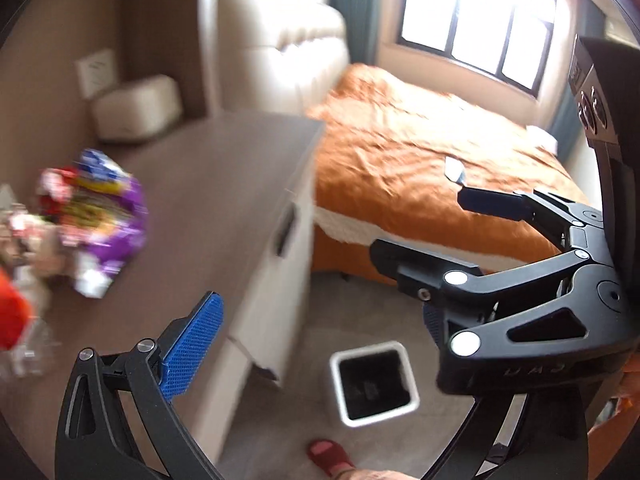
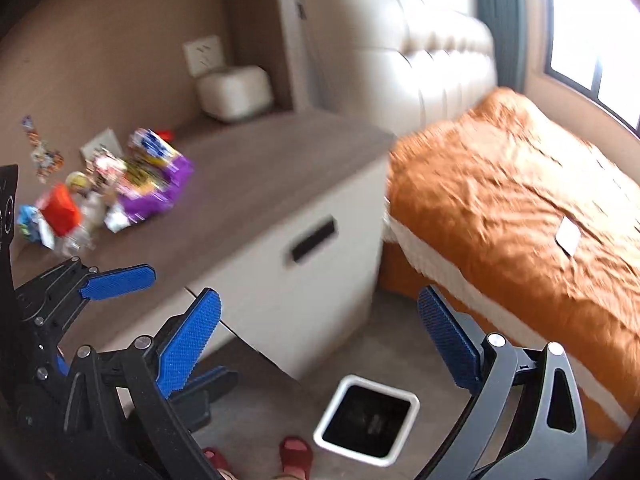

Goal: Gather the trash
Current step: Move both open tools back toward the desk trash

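A pile of trash (image 1: 92, 216) lies on the brown cabinet top (image 1: 224, 184): a purple snack wrapper (image 2: 160, 184), a red packet (image 2: 60, 208), other wrappers and a clear plastic bottle. A white square bin (image 1: 374, 388) with a black liner stands on the floor below the cabinet; it also shows in the right wrist view (image 2: 366, 420). My left gripper (image 1: 320, 336) is open and empty, over the cabinet's front edge. My right gripper (image 2: 320, 336) is open and empty, above the bin. The right gripper (image 1: 420, 228) also appears open in the left wrist view.
A bed with an orange cover (image 2: 520, 208) stands right of the cabinet, with a small white card (image 2: 568, 236) on it. A cream box (image 2: 234, 92) sits at the cabinet's back by the wall. A person's feet in red slippers (image 2: 296, 456) are near the bin.
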### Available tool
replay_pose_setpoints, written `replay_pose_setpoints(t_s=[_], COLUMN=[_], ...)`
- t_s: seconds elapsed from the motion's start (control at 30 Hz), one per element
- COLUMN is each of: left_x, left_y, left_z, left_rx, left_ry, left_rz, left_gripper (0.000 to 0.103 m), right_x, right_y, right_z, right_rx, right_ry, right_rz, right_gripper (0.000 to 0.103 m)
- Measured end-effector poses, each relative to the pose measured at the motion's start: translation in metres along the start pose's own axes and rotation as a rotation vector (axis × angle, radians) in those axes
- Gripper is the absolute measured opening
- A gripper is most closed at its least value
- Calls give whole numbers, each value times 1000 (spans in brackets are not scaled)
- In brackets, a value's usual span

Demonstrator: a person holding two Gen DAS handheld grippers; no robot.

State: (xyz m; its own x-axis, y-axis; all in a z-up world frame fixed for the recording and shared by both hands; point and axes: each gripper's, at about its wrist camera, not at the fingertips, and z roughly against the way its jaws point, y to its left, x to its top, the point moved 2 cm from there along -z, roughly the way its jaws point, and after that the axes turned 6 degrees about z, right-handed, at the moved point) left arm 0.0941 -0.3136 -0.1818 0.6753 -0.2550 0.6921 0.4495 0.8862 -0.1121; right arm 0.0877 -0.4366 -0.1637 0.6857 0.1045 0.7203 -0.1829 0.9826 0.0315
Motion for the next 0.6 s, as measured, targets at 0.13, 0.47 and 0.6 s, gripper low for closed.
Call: replay_pose_setpoints(t_s=[0.13, 0.47, 0.6], left_x=[7, 6, -4], left_y=[43, 143, 160], left_z=[34, 91, 86], left_rx=[150, 409, 472], left_ry=[-72, -153, -130], left_rz=[29, 181, 213], left_gripper=[98, 98, 98], right_x=[36, 82, 88], right_y=[38, 105, 122], right_z=[1, -22, -39], right_rx=[78, 186, 200], right_ry=[-60, -107, -90], right_rz=[74, 176, 210], right_gripper=[98, 98, 98])
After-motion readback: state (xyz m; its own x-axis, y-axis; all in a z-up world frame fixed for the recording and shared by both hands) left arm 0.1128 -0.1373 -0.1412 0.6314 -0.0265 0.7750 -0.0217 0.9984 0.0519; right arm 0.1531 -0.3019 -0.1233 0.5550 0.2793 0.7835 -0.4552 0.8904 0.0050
